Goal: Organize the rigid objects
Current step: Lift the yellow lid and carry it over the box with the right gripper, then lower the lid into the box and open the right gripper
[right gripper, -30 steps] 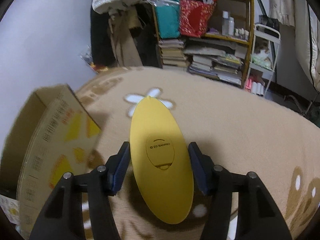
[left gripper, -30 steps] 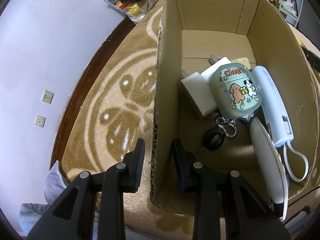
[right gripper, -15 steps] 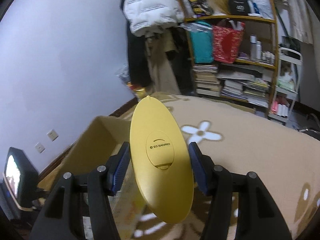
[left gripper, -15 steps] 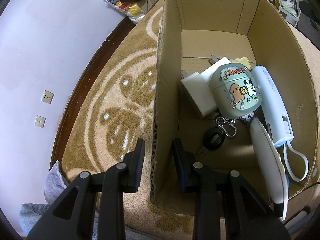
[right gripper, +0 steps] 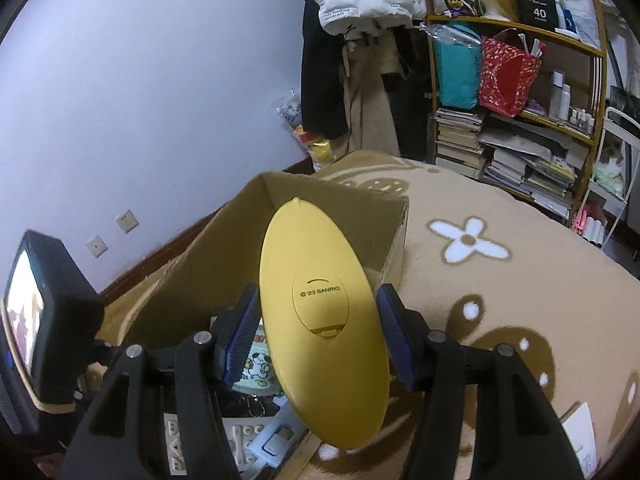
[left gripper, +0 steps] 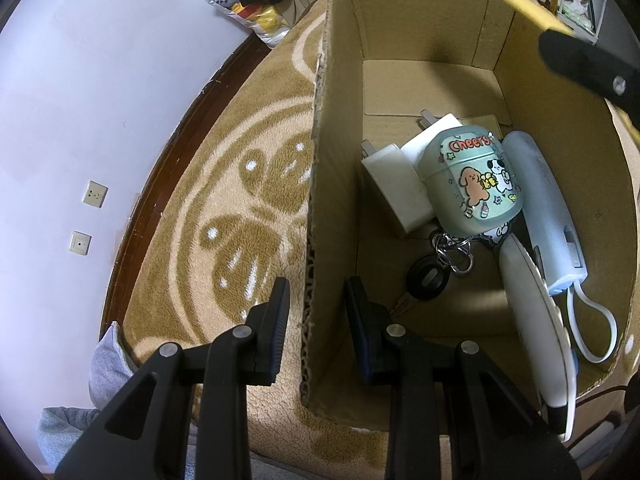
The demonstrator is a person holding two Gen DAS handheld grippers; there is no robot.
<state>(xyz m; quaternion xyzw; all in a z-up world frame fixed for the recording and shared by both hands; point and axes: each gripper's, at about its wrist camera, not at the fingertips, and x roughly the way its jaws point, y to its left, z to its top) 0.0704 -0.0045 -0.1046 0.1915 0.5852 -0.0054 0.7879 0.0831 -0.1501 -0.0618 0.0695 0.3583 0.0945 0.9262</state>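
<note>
Tan rug under the cardboard box; my left gripper straddles its wall, fingers apart. Right gripper clamps the yellow case; I should lower it beside the charger.

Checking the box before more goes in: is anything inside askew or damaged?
Nothing looks damaged. The cardboard box holds a loose jumble: the green earbud case lies on top of the white chargers, and the white remote leans tilted against the box wall.
</note>
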